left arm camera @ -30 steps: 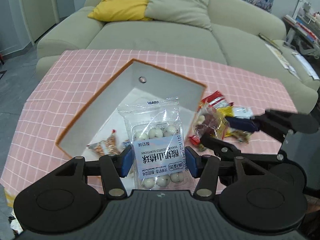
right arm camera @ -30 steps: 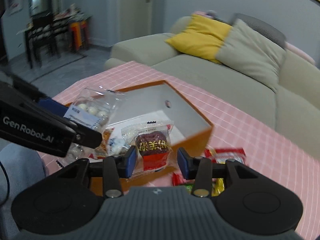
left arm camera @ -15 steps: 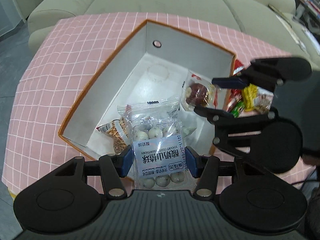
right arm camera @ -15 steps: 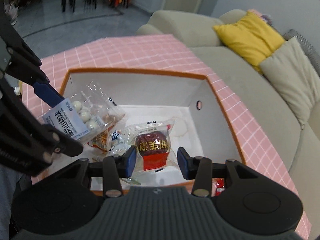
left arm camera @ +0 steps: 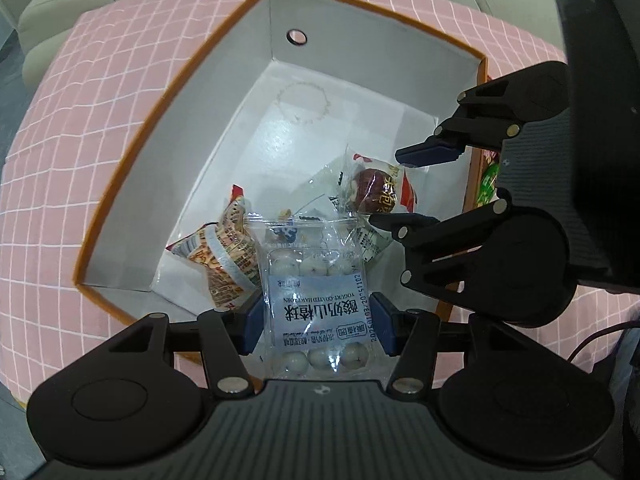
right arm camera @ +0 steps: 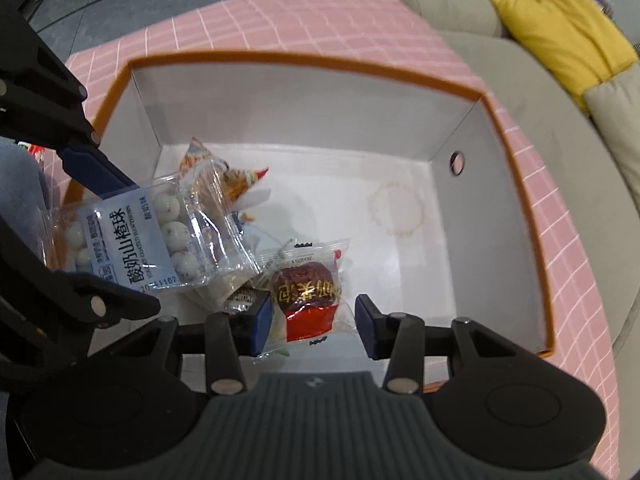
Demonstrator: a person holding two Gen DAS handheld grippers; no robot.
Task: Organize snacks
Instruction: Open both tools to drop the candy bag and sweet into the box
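An orange-rimmed box (left arm camera: 132, 152) with white inside walls (right arm camera: 500, 216) stands on the pink checked tablecloth. My left gripper (left arm camera: 318, 318) is shut on a clear packet of yogurt hawthorn balls (left arm camera: 318, 300), held over the box's near corner; the packet also shows in the right wrist view (right arm camera: 136, 236). My right gripper (right arm camera: 316, 322) is shut on a clear packet with a dark red candied ball (right arm camera: 306, 292), held low inside the box; it also shows in the left wrist view (left arm camera: 374, 192). An orange-patterned snack packet (left arm camera: 224, 252) lies on the box floor.
More loose snack packets (left arm camera: 490, 184) lie on the cloth outside the box's right wall. A grey-green sofa with a yellow cushion (right arm camera: 560, 36) stands behind the table. The far half of the box floor (right arm camera: 400, 208) is bare with a ring stain.
Both grippers have moved forward and down over the box with their packets. The right gripper's packet has dropped inside the walls, close beside the left one.
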